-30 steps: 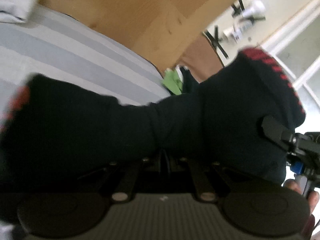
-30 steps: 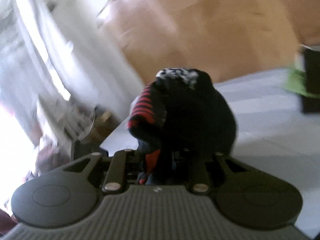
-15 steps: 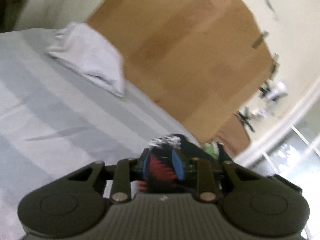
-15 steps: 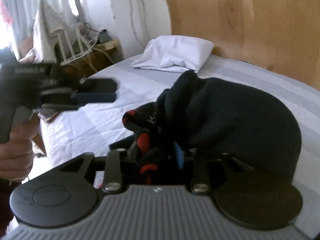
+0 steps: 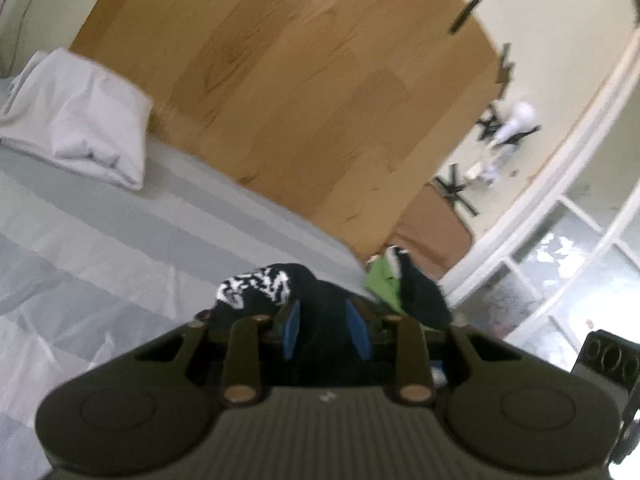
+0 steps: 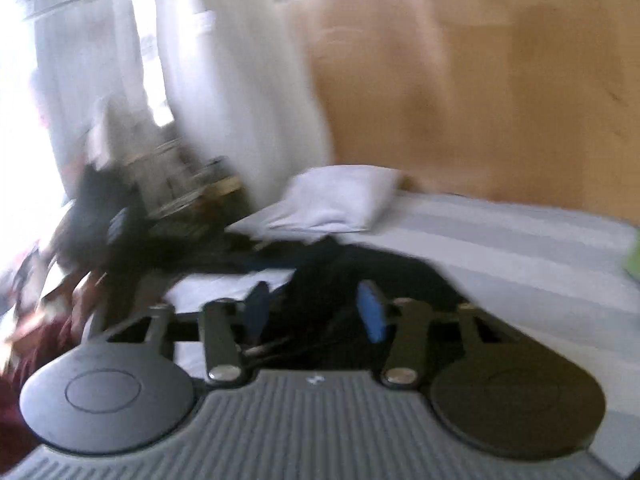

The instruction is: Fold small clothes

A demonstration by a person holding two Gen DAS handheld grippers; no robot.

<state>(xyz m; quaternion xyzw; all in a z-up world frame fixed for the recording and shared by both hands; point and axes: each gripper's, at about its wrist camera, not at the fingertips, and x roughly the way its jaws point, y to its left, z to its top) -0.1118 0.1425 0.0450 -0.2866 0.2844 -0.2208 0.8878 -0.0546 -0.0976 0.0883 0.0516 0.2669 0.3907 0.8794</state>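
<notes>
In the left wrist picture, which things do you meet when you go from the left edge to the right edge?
White pillow → wooden headboard → dark patterned garment between the left gripper fingers → green cloth → window frame.

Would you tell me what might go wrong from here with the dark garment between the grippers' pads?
1. The left gripper's jaws have just been opening with the dark garment between them, so the fold may slip or spring apart.
2. The right gripper's jaws have just been closing on that garment in a blurred view, so they might pinch the wrong layer.
3. The green garment lies near the edge of the bed and could get knocked off.
</notes>
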